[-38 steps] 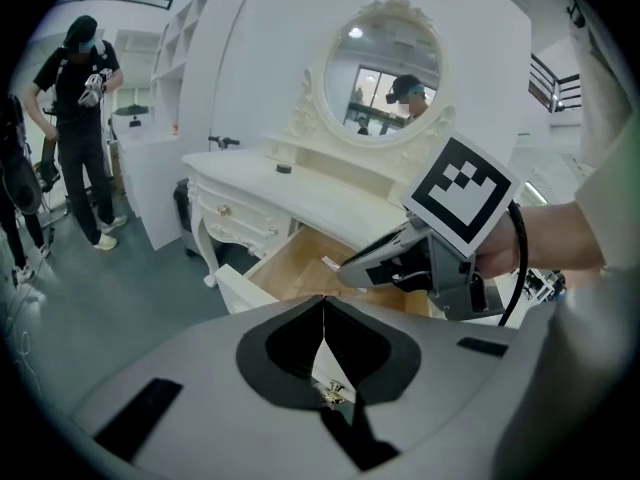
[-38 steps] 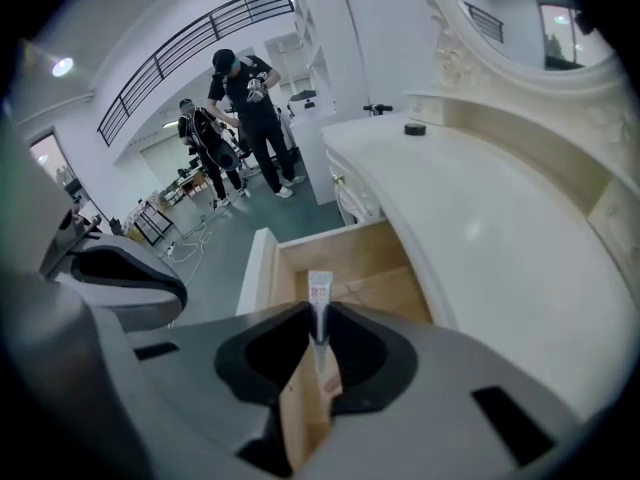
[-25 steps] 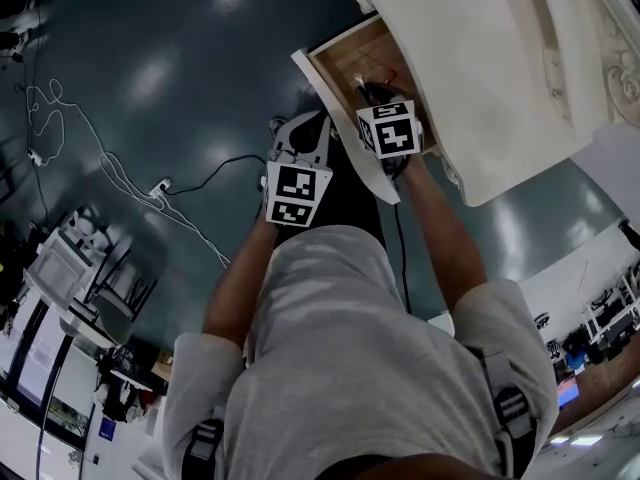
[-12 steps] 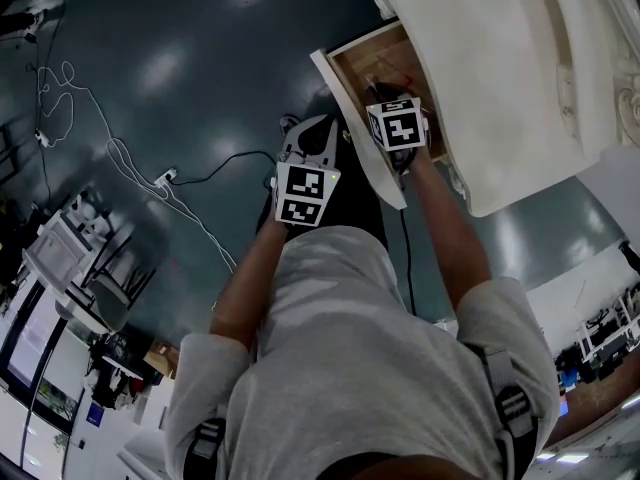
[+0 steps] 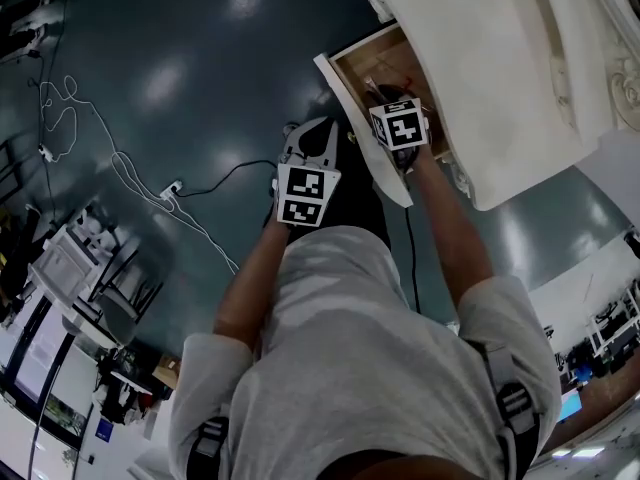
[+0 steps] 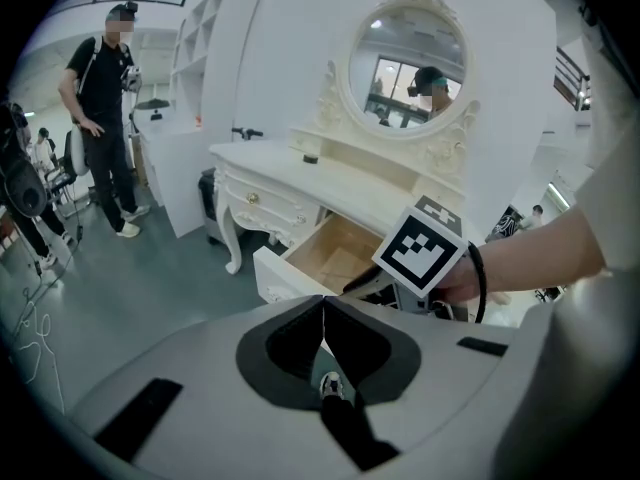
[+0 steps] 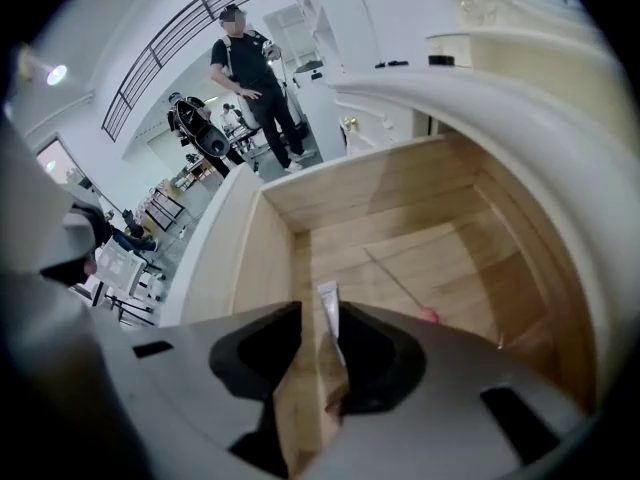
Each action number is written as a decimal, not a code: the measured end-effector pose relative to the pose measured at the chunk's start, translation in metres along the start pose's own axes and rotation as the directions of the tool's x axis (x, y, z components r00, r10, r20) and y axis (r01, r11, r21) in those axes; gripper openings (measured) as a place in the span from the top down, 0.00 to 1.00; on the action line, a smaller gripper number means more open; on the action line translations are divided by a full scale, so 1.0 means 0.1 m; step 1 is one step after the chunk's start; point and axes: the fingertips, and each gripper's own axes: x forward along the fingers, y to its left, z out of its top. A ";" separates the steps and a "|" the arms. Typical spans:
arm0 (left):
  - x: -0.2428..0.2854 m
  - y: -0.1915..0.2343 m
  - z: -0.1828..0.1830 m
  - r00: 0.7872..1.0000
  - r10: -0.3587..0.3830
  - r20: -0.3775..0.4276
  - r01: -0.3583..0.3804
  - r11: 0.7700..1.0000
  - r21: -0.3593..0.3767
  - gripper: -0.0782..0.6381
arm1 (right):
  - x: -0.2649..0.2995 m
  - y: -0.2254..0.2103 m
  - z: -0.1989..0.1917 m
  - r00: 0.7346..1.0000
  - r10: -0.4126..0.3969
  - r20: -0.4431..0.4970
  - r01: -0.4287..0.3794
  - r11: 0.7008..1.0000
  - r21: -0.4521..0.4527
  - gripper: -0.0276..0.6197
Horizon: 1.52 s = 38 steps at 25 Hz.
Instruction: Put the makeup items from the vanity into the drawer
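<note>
Not much travel since a second ago: both grippers hover about where they were, but the right gripper (image 7: 318,316) has just spread its jaws wide. Between them sits a small white plastic tube (image 7: 329,310), inside the open pale wooden drawer (image 7: 250,258). Its long axis runs away from the jaws toward the drawer's back wall, flat crimped end leading, and its other end is hidden down in the jaws' throat. It sits nearer the right-hand pad, with bare wood showing on its other side. Whether it touches that pad I cannot tell. A thin stick with a pink tip (image 7: 400,284) lies aslant on the smooth plank floor. The left gripper (image 6: 323,310) hangs outside the drawer, jaws pressed together on nothing, facing the carved cream-white table (image 6: 330,173).
</note>
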 end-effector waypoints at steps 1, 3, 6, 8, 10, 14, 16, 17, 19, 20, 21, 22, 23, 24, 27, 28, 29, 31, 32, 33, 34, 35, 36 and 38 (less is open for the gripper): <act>-0.04 0.03 0.01 1.000 -0.002 0.008 0.002 1.000 0.002 0.88 | -0.06 0.01 0.02 1.000 -0.016 0.010 0.016 1.000 -0.003 0.77; -0.15 0.10 0.05 1.000 -0.009 0.028 0.009 1.000 0.002 0.88 | -0.22 0.03 0.08 0.998 -0.058 0.037 0.058 0.998 0.000 0.78; -0.36 0.20 0.14 0.997 -0.019 0.073 0.020 1.000 -0.013 0.88 | -0.62 0.04 0.13 0.987 -0.129 0.099 0.124 0.991 0.053 0.86; -0.45 0.22 0.26 0.993 -0.034 0.117 0.036 0.999 -0.015 0.88 | -0.97 -0.02 0.14 0.968 -0.199 0.152 0.186 0.978 0.094 0.88; -0.52 0.21 0.40 0.985 -0.062 0.160 0.058 0.998 0.026 0.88 | -1.40 -0.12 0.15 0.929 -0.303 0.213 0.285 0.952 0.114 0.91; -0.81 0.11 0.67 0.965 -0.119 0.232 0.086 0.985 0.147 0.88 | -2.38 -0.05 0.23 0.804 -0.477 0.356 0.474 0.875 0.102 0.93; -0.98 0.04 0.83 0.949 -0.146 0.279 0.094 0.977 0.190 0.88 | -2.84 0.17 0.37 0.751 -0.478 0.456 0.479 0.869 0.123 0.93; -1.07 0.02 0.91 0.940 -0.157 0.303 0.096 0.974 0.207 0.88 | -3.02 0.33 0.46 0.730 -0.454 0.511 0.450 0.882 0.141 0.93; -1.24 -0.02 1.05 0.921 -0.176 0.346 0.097 0.967 0.234 0.88 | -3.28 0.70 0.63 0.688 -0.396 0.608 0.370 0.912 0.175 0.93; -1.33 -0.05 1.10 0.914 -0.186 0.361 0.098 0.964 0.247 0.88 | -3.35 0.88 0.69 0.667 -0.378 0.642 0.344 0.921 0.185 0.93; -1.42 -0.07 1.13 0.907 -0.195 0.373 0.100 0.961 0.259 0.88 | -3.39 1.04 0.73 0.647 -0.374 0.664 0.336 0.922 0.193 0.93; -1.50 -0.10 1.14 0.902 -0.205 0.380 0.104 0.957 0.270 0.88 | -3.41 1.18 0.75 0.630 -0.382 0.676 0.343 0.918 0.200 0.93; -1.57 -0.13 1.14 0.897 -0.215 0.386 0.109 0.954 0.278 0.88 | -3.40 1.29 0.75 0.616 -0.395 0.681 0.356 0.911 0.207 0.93; -1.64 -0.15 1.13 0.893 -0.223 0.390 0.114 0.952 0.284 0.88 | -3.38 1.39 0.74 0.607 -0.406 0.683 0.367 0.906 0.212 0.93; -1.81 -0.14 1.06 0.886 -0.244 0.395 0.128 0.946 0.297 0.88 | -3.27 1.65 0.73 0.606 -0.417 0.677 0.382 0.899 0.212 0.93; -1.84 -0.12 1.04 0.884 -0.249 0.396 0.132 0.945 0.300 0.88 | -3.23 1.71 0.74 0.608 -0.417 0.675 0.385 0.899 0.209 0.93; -1.87 -0.10 1.03 0.882 -0.253 0.396 0.135 0.944 0.302 0.88 | -3.20 1.76 0.75 0.611 -0.417 0.673 0.387 0.899 0.206 0.93; -1.88 -0.06 1.02 0.881 -0.258 0.397 0.142 0.944 0.298 0.88 | -3.13 1.82 0.78 0.618 -0.414 0.669 0.387 0.900 0.199 0.93; -1.86 -0.04 1.01 0.881 -0.259 0.395 0.145 0.945 0.294 0.88 | -3.10 1.82 0.80 0.623 -0.412 0.665 0.383 0.902 0.200 0.93; -1.84 -0.02 1.01 0.883 -0.259 0.391 0.149 0.946 0.290 0.88 | -3.06 1.81 0.81 0.630 -0.413 0.657 0.375 0.903 0.208 0.93; -1.81 -0.01 1.01 0.886 -0.258 0.385 0.151 0.946 0.286 0.88 | -3.03 1.78 0.83 0.637 -0.415 0.649 0.364 0.905 0.221 0.93; -1.78 0.01 1.02 0.889 -0.257 0.379 0.152 0.947 0.284 0.88 | -3.01 1.76 0.86 0.642 -0.416 0.644 0.351 0.906 0.234 0.93; -1.74 0.03 1.04 0.891 -0.256 0.375 0.153 0.947 0.284 0.88 | -3.00 1.74 0.90 0.645 -0.413 0.643 0.341 0.909 0.241 0.93; -1.68 0.07 1.15 0.891 -0.255 0.375 0.150 0.946 0.288 0.88 | -3.01 1.69 1.03 0.645 -0.400 0.651 0.332 0.914 0.233 0.93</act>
